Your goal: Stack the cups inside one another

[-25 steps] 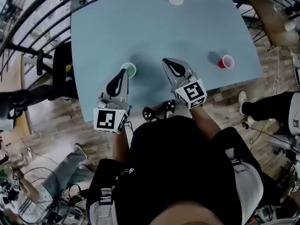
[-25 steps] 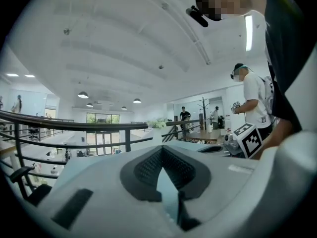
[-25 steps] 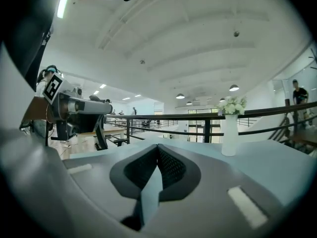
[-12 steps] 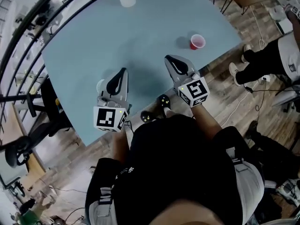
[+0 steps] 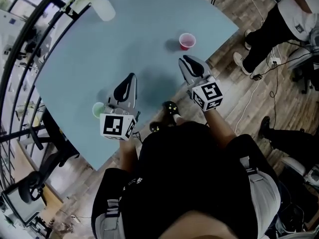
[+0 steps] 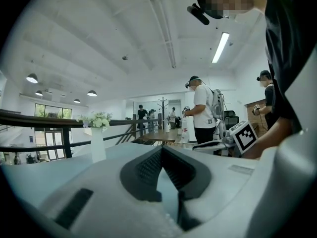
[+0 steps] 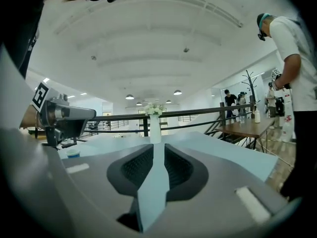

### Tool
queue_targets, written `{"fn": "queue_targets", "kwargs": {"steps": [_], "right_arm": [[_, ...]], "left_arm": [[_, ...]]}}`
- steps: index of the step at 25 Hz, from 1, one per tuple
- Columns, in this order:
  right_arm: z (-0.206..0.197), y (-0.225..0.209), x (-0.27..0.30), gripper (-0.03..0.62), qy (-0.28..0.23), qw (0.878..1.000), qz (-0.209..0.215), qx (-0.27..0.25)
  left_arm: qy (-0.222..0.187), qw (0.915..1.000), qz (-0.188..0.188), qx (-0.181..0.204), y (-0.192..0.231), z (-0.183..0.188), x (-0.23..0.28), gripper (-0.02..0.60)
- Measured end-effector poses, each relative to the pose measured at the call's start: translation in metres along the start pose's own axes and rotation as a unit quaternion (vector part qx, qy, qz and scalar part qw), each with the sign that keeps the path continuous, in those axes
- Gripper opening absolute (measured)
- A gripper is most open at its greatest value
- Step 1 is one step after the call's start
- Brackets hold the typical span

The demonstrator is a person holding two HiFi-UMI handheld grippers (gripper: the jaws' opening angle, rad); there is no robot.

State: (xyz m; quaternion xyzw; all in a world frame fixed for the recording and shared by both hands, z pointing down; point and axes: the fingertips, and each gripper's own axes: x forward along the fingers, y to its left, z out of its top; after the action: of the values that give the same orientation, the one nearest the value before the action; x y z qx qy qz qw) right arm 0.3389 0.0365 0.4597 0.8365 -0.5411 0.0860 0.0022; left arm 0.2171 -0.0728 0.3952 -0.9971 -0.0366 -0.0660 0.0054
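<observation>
Pale blue tabletop carries two cups, well apart. The red cup stands mouth up at centre right, just up-frame of my right tongs. Their jaws have just been opening to a narrow gap with nothing between them. The green cup sits at lower left, beside and behind the tips of my left tongs, which are closed and empty. I judge the right hand better placed for the red cup.

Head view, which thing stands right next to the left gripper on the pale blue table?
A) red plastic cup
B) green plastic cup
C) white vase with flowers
B: the green plastic cup stands right beside the left gripper near the pale blue table's edge, while the red plastic cup and the white vase stand well away from it.
</observation>
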Motion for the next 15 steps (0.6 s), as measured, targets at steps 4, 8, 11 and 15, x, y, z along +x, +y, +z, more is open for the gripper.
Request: {"fn": "queue_targets", "kwargs": {"steps": [4,8,11,15], "right_arm": [[-0.007,-0.03,-0.004,0.078,0.007,0.999,-0.029,0.016],[-0.015,-0.051,-0.001,0.104,0.018,0.999,-0.047,0.019],[-0.021,-0.066,0.005,0.125,0.027,0.998,-0.052,0.015],[-0.029,-0.081,0.016,0.161,0.041,0.998,-0.054,0.013]], "left_arm": [[0.003,0.9999,-0.012,0.003,-0.007,0.001,0.017,-0.009],[0.006,0.9999,-0.012,0.004,-0.007,0.001,0.028,-0.009],[0.011,0.9999,-0.009,0.003,-0.008,-0.001,0.037,-0.009],[0.018,0.9998,0.002,0.001,-0.005,-0.003,0.044,-0.009]]}}
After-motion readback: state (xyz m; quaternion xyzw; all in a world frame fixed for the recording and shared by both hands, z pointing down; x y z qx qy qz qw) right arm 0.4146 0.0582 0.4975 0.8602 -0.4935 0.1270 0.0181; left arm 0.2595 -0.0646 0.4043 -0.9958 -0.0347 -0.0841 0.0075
